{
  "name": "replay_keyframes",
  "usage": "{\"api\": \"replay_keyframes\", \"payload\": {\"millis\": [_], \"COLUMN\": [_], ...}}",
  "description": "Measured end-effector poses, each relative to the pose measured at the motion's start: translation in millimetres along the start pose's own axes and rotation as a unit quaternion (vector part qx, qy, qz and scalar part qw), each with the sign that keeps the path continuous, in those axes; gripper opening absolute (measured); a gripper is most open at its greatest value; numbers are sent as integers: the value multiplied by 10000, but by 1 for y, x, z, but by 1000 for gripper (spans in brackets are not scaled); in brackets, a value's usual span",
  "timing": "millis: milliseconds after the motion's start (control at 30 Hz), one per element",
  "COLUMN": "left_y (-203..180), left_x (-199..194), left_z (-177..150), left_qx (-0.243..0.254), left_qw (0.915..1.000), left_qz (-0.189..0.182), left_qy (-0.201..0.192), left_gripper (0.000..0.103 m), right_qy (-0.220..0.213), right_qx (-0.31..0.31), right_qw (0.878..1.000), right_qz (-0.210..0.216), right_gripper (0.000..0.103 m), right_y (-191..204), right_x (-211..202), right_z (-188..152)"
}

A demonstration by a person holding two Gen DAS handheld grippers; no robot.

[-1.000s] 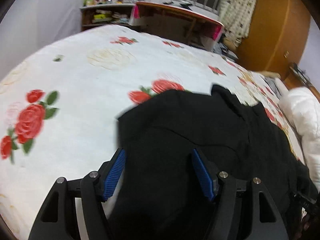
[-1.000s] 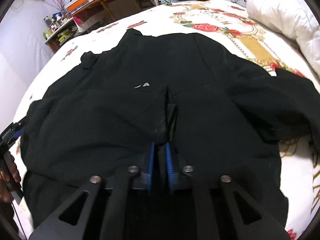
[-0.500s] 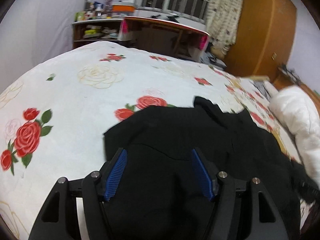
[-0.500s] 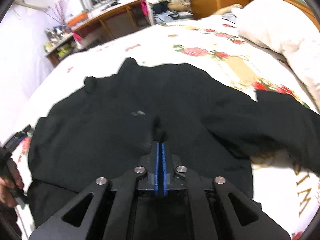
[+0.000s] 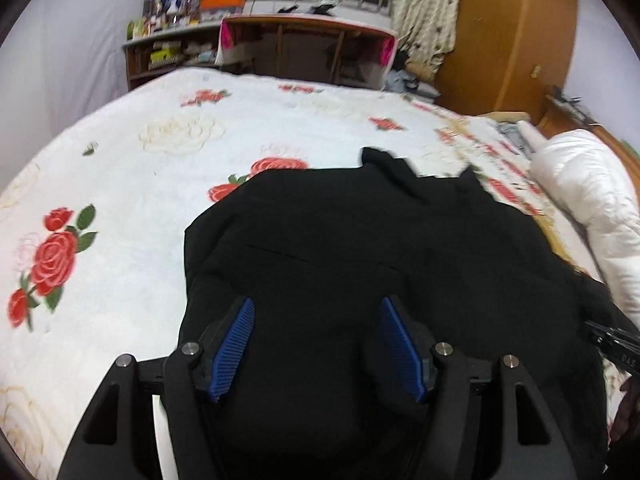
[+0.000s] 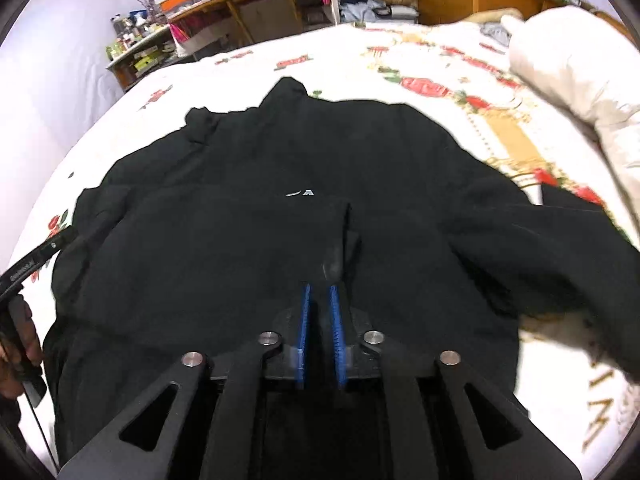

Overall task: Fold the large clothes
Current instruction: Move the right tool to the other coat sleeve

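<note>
A large black garment (image 5: 360,248) lies spread on a bed with a white rose-print cover (image 5: 140,168). In the right wrist view the garment (image 6: 248,240) fills the middle, with a small white logo (image 6: 301,193) on it. My left gripper (image 5: 316,312) is open, its blue pads wide apart over the garment's near left part. My right gripper (image 6: 320,292) has its pads a narrow gap apart, with a raised fold of black cloth (image 6: 340,256) just ahead of the tips. I cannot tell whether the cloth is pinched.
A white duvet (image 5: 592,200) lies at the bed's right side. A wooden desk (image 5: 312,48) and a cluttered shelf (image 5: 168,48) stand beyond the bed's far edge, with a wooden wardrobe (image 5: 508,32) to the right. The bed's left half is bare cover.
My right gripper shut fully half a second ago and now shows a narrow gap again. The left gripper stayed open and drew back a little; both views tilted up.
</note>
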State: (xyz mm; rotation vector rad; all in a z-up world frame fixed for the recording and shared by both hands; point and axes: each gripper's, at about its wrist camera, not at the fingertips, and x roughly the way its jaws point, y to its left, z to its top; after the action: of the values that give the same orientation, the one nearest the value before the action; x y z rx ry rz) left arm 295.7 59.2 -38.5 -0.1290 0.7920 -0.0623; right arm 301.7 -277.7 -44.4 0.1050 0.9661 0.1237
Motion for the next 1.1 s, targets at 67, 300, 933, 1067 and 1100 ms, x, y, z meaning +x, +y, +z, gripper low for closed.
{"api": "replay_keyframes", "payload": {"millis": [67,300,933,1067,1100], "left_y": [-9,-42,-101,-108,-109], "left_x": [-24,-99,-171,-163,-159], "left_z": [-9,-49,-83,-82,-80], "left_qx": [95,283,621,697,712], "left_qw": [9999,9995,9970,9966,9965], "left_qz": [-35,-157,-457,-450,-448], "left_qy": [-60,-56,-20,16,27], "left_gripper": [67,67,68,68,68], "right_qy": [-79,-258,-542,-569,-577], "right_qx": [-13,128,1041,1351,1419], "right_qw": [10000,9996,9928,9888,9877], "right_qz": [-14,-28,-238,-299,-305], "right_gripper": [40,52,52,60,62], "right_y": [0,0,-55,-78,-83], "right_x": [-18,-91,-183,-179,-177], "right_z": [-11,-63,-131,-131,-131]}}
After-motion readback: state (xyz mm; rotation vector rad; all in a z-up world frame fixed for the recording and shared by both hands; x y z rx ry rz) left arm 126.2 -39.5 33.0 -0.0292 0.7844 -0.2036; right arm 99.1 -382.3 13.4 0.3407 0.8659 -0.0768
